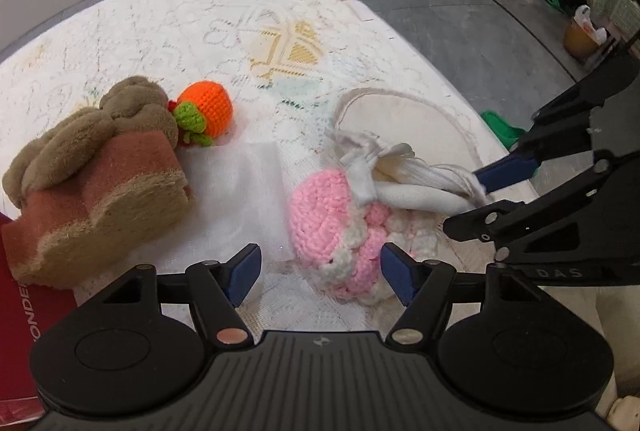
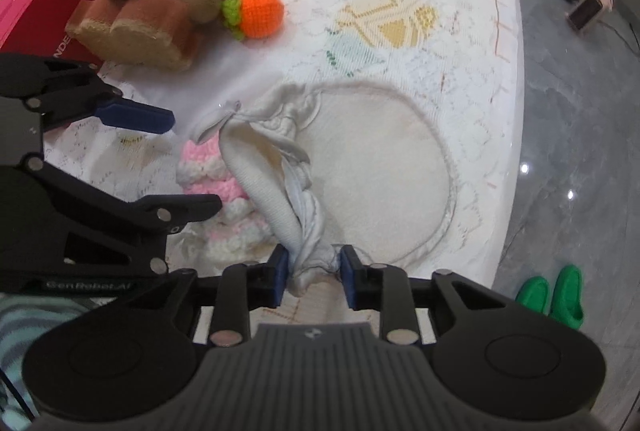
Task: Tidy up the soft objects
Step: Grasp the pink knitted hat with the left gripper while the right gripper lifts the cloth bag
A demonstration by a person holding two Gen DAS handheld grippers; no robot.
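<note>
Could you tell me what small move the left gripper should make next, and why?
Probably lower the left gripper and close on the pink knit. Its jaws stand open with the knit just ahead of them, untouched, while the right gripper pinches the white cloth draped over the knit, keeping it up off that side.

The left gripper [image 1: 320, 271] stands wide apart, angled downward. The right gripper [image 2: 314, 273] points down, jaws narrowly parted.
</note>
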